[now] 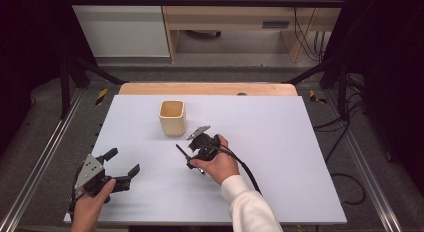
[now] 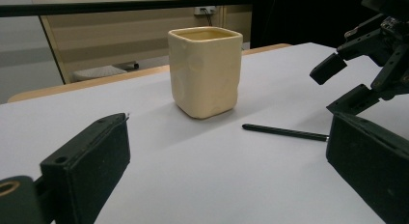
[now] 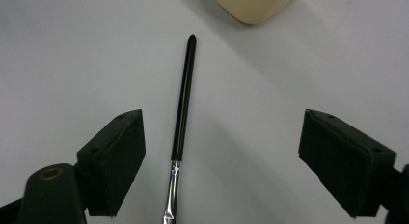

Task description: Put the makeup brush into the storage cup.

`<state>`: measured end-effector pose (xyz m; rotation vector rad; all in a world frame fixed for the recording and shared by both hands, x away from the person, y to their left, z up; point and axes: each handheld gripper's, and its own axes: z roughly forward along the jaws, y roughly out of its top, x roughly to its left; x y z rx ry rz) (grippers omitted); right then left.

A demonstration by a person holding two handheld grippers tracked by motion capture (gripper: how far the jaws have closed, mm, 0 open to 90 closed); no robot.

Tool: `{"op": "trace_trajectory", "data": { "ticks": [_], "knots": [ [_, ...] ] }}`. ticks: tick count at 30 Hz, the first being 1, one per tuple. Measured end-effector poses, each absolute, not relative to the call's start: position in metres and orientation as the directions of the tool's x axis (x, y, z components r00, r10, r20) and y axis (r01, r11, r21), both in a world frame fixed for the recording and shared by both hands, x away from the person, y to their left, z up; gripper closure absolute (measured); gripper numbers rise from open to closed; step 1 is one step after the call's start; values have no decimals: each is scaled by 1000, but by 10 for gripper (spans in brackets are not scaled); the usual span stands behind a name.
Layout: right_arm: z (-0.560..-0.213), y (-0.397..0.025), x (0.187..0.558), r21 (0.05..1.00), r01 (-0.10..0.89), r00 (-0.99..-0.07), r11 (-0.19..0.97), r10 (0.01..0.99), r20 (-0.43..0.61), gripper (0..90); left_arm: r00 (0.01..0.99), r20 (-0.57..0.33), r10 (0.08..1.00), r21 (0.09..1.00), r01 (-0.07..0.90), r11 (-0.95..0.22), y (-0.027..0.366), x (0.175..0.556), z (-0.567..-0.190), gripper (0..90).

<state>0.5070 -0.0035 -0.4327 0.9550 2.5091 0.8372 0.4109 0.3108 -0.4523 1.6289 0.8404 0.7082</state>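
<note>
The right gripper point(image 3: 222, 161) hangs over a thin paintbrush point(image 3: 182, 115) with its jaws spread wide and nothing between them; the brush lies flat on the white table point(image 1: 280, 157) in the gap, nearer one jaw than the other, touched by neither. In the right gripper view its long axis runs almost straight away from the gripper: the silver collar sits low between the jaws and the black handle tapers to a rounded tip pointing up toward the cream cup point(image 3: 251, 4). The tip stops short of the cup, apart from it. In the high view the brush point(image 1: 182, 152) lies just in front of the cup point(image 1: 172, 117), slanting. The left gripper point(image 1: 122, 164) rests near the table's front left corner, jaws also released and empty, well apart from the brush.
</note>
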Motion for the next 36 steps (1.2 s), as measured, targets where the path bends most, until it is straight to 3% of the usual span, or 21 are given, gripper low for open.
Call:
{"op": "trace_trajectory", "data": {
  "ticks": [13,36],
  "knots": [
    [-438,1,506,626,502,-721,596,688,-77,233,570,25,822,977,161,-141,310,410,-452,13],
    [-449,-2,497,620,504,-739,601,672,-50,528,574,26,819,975,167,-148,308,411,-453,14]
  ]
}}
